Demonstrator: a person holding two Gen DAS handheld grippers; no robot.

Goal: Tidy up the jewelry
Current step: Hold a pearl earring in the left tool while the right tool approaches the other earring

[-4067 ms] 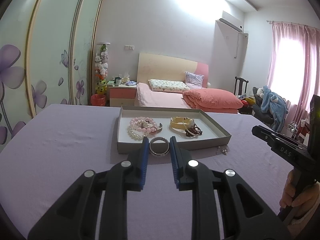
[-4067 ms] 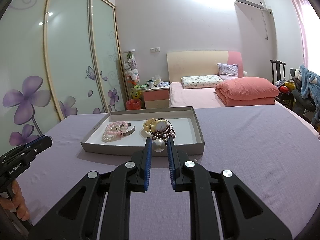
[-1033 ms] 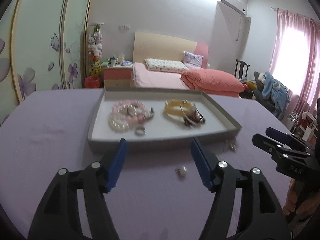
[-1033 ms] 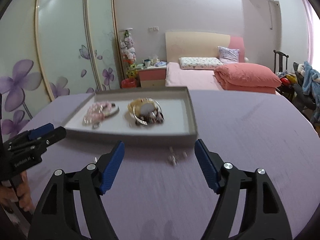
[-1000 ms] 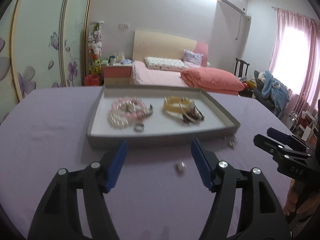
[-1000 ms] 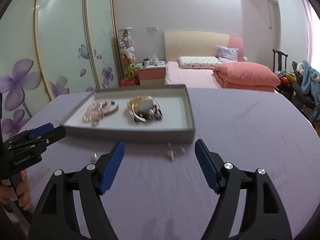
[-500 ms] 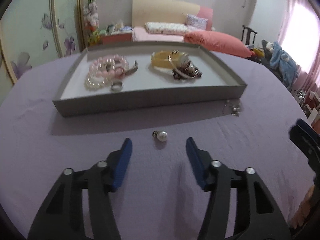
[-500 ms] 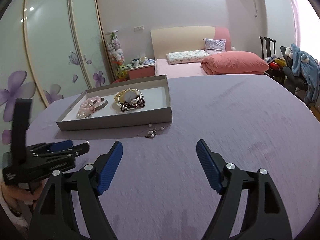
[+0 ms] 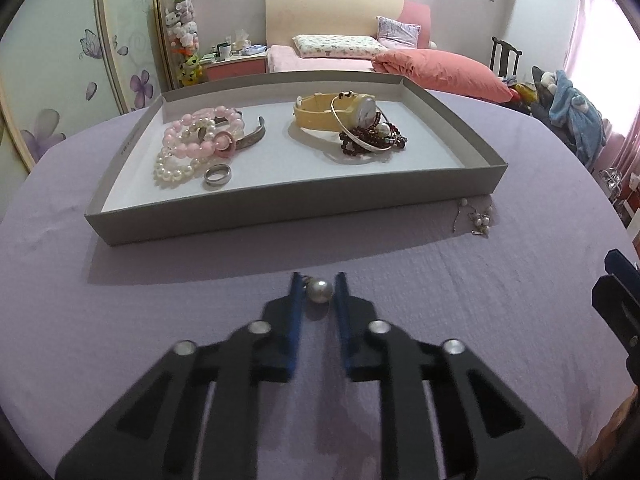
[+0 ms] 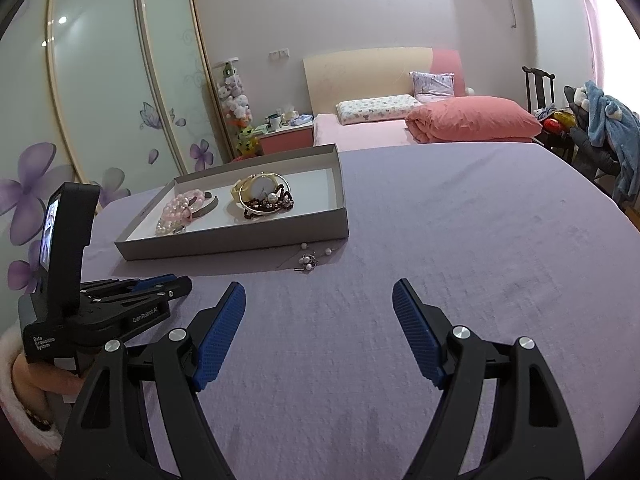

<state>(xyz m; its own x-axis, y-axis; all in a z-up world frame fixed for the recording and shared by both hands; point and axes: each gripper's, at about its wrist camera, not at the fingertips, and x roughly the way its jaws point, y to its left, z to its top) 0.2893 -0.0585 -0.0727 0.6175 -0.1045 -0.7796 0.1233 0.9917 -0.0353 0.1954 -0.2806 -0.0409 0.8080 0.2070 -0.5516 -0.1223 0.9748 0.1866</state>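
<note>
The left claw (image 9: 317,290) is low over the purple-covered bench (image 9: 160,320), its blue fingers (image 9: 295,300) drawn close on either side of a pearl earring (image 9: 319,291); the pearl sits right between the pads at their tips, though whether both pads actually press on it cannot be told. Just beyond it stands a shallow grey tray (image 9: 280,210), its near wall facing the claw. Inside, on the left, lies a heap of pink and white bead bracelets (image 9: 196,144) with a grey bangle (image 9: 252,138) beside them and a silver ring (image 9: 218,176) at the heap's near edge. On the tray's right half a yellow watch (image 9: 340,110) lies tangled with a thin silver hoop and a dark bead bracelet (image 9: 372,140). Outside the tray, near its right front corner, a small pearl cluster piece (image 9: 478,218) rests on the cloth. The right claw (image 10: 319,308) hovers above the bench with its blue fingers (image 10: 222,332) spread wide and nothing between them; the pearl cluster piece lies ahead of it, and the left claw shows at that view's left edge, held in a hand (image 10: 44,384).
</note>
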